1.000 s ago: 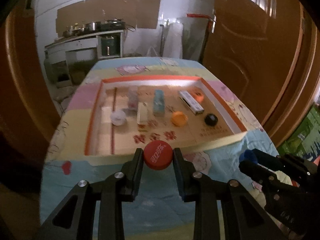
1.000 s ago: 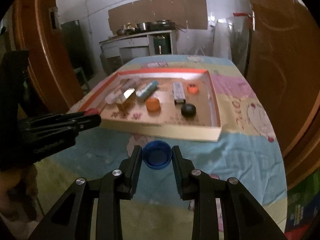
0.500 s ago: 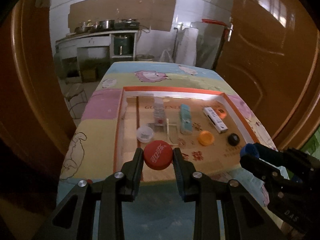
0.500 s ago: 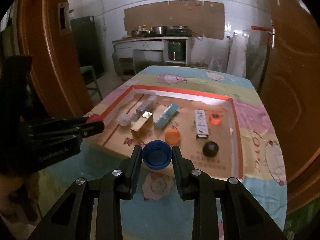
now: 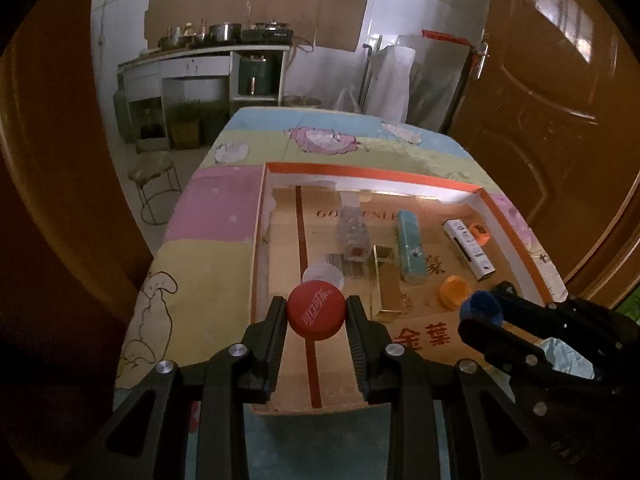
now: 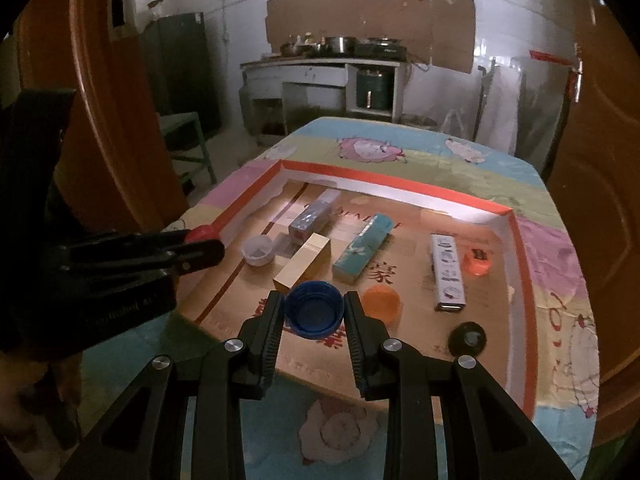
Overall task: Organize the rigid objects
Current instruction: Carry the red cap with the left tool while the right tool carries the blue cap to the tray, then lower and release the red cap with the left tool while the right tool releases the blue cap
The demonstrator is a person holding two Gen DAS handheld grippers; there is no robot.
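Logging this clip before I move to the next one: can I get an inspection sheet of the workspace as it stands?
Surface: table under a pastel cartoon cloth; shallow orange-rimmed cardboard tray on it.
Job's things: red cap in left gripper; blue cap, hollow side up, in right gripper. In the tray: white cap, two orange caps, black cap, gold box, teal box, white box, clear box.
Clutter: nothing seen.
Grippers: both jaws closed on their caps, over the tray's near edge.
Cables: nothing seen.
Surroundings: wooden door, counter with pots, stool.
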